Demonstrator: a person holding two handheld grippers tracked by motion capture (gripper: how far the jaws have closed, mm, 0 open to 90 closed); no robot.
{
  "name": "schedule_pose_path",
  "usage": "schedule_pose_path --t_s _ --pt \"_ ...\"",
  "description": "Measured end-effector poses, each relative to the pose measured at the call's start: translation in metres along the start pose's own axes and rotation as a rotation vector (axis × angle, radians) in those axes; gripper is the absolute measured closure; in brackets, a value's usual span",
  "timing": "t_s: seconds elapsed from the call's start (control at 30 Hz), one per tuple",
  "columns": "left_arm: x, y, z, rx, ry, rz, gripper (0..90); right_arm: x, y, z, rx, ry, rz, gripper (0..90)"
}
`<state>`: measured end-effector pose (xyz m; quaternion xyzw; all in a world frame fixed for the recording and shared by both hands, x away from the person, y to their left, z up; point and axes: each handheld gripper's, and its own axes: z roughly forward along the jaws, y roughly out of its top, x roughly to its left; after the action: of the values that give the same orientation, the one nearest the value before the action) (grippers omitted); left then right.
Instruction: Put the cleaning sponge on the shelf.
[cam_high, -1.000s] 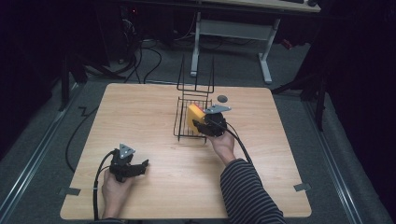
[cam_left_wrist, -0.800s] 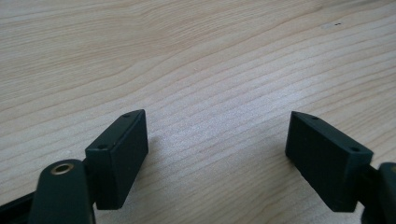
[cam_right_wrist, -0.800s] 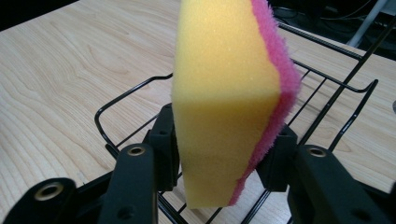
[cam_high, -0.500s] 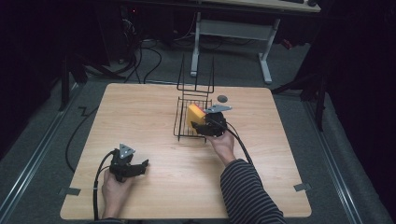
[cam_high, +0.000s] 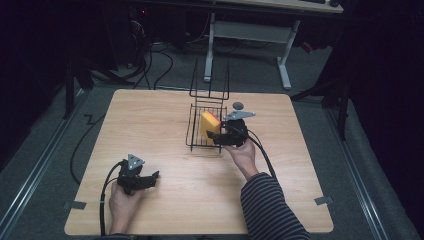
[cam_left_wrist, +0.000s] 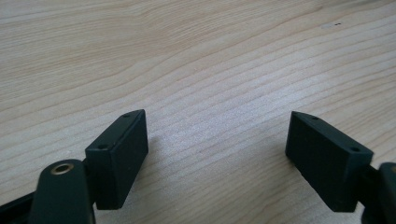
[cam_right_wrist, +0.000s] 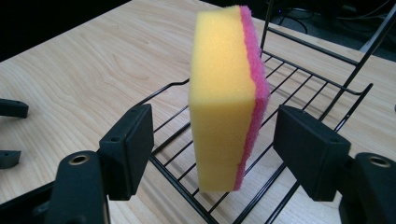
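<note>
The table (cam_high: 165, 125) holds a wire rack (cam_high: 196, 131) near its middle. The sponge (cam_right_wrist: 229, 98) stands on edge in the rack, at 9 o'clock from the right gripper (cam_right_wrist: 224, 154). Its jaws have just been opening and don't touch it. The sponge could tip over if a jaw bumps it. The left gripper (cam_left_wrist: 217, 158) sits open, holding nothing.

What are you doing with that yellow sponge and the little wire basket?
A person holds a gripper in each hand at a wooden table. The right gripper has just been opening its jaws around a yellow and pink sponge, which stands on edge on the black wire rack. The pads sit apart from the sponge on both sides, so it looks let go. The left gripper rests open over bare wood, holding nothing.
</note>
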<state>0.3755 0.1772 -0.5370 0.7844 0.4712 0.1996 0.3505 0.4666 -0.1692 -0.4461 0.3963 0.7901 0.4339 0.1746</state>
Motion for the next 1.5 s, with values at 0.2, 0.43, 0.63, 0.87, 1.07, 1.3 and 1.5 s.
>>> schedule_pose_path --t_s 0.2,0.43,0.63,0.87,1.07,1.3,1.5 --pt "0.000 0.000 0.000 0.000 0.000 0.000 21.6 0.000 0.001 -0.011 -0.024 0.002 0.007 28.4" --pt "0.000 0.000 0.000 0.000 0.000 0.001 21.6 -0.003 0.001 -0.022 -0.037 -0.006 0.004 28.1" --pt "0.000 0.000 0.000 0.000 0.000 0.000 21.7 -0.006 0.000 -0.032 -0.068 0.008 0.018 29.0" --pt "0.000 0.000 0.000 0.000 0.000 0.000 21.6 -0.011 -0.006 -0.047 -0.092 0.003 0.038 31.1" --pt "0.000 0.000 0.000 0.000 0.000 0.000 21.6 -0.013 -0.006 -0.062 -0.121 0.007 0.046 31.6" --pt "0.000 0.000 0.000 0.000 0.000 0.000 21.6 -0.018 -0.011 -0.082 -0.168 -0.003 0.067 34.0" --pt "0.000 0.000 0.000 0.000 -0.001 0.000 21.6 -0.026 -0.016 -0.096 -0.170 -0.025 0.073 34.3"
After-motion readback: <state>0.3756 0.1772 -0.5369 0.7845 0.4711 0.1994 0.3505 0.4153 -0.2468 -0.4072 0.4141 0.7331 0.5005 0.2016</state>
